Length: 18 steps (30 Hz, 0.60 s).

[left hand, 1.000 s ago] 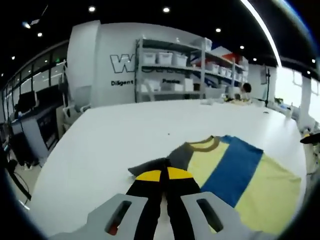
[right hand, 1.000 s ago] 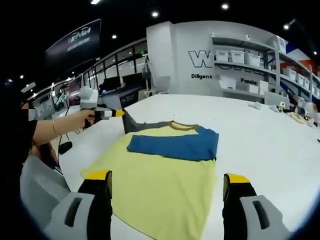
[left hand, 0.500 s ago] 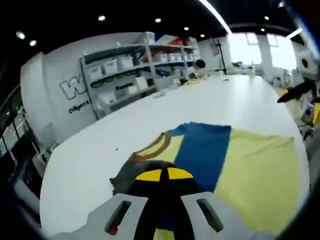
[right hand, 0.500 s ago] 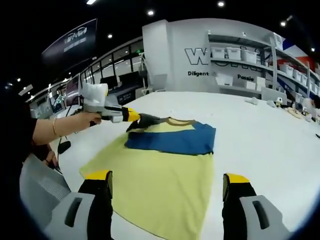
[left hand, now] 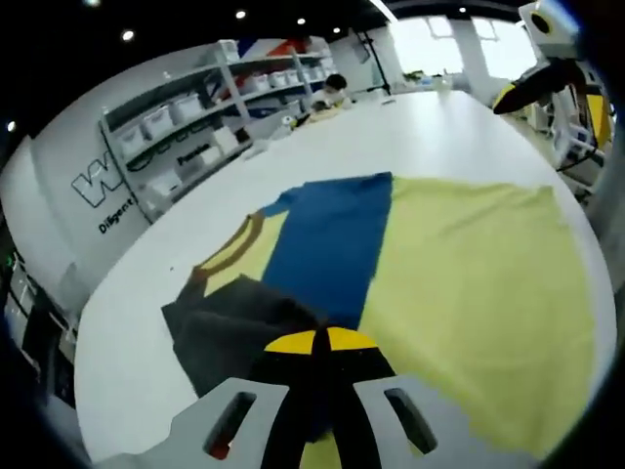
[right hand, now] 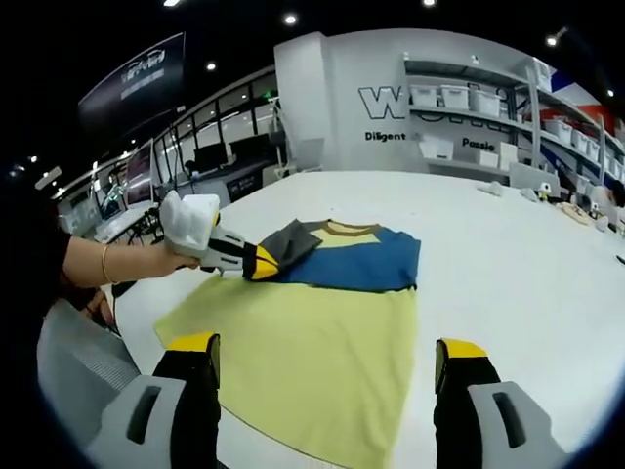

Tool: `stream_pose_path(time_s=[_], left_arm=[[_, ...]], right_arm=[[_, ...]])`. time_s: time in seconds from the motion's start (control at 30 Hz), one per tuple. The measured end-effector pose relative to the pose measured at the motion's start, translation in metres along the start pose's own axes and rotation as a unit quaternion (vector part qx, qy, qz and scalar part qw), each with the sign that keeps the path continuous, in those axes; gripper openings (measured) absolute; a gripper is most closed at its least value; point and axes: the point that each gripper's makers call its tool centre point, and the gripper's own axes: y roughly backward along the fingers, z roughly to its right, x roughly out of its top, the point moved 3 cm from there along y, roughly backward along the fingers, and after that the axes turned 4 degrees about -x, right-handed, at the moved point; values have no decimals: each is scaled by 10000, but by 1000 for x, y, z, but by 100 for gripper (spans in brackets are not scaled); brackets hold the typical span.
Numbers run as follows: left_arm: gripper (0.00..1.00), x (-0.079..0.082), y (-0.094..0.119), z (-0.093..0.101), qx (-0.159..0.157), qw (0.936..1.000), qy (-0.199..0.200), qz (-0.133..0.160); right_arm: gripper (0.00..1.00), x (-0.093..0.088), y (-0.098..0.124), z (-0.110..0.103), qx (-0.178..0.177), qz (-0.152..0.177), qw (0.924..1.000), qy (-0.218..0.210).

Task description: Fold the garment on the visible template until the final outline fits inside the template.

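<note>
Left gripper view: the left tongs (left hand: 320,342), pressed together on the grey sleeve (left hand: 234,327), carry it over the garment (left hand: 459,293), which lies flat on the white tabletop (left hand: 459,127). From the garment, the right tongs (right hand: 327,357) hover spread beyond its hem, well apart; the left is nearer.

I work in a big lab or workshop hall: a long white table (right hand: 547,264), metal shelves (right hand: 479,127) with white bins (left hand: 161,119), ceiling spotlights.
</note>
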Motion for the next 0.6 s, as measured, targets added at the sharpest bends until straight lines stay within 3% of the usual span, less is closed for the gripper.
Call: stream_pose_path(time_s=[0.13, 0.23, 0.4, 0.47, 0.6], left_arm=[[8, 4, 4, -1, -24, 9995, 306, 114], [26, 11, 14, -12, 178, 9983, 485, 263], [44, 14, 30, -35, 416, 9923, 1048, 514], [47, 12, 37, -44, 445, 9902, 1198, 565], [50, 2, 47, -55, 505, 9912, 1116, 493]], right_arm=[[89, 0, -2, -1, 20, -8, 10000, -7], [89, 1, -2, -2, 25, -23, 10000, 10], [89, 1, -1, -2, 24, -11, 10000, 18], [89, 0, -1, -2, 20, -23, 10000, 34], [89, -1, 0, -3, 21, -39, 10000, 28]])
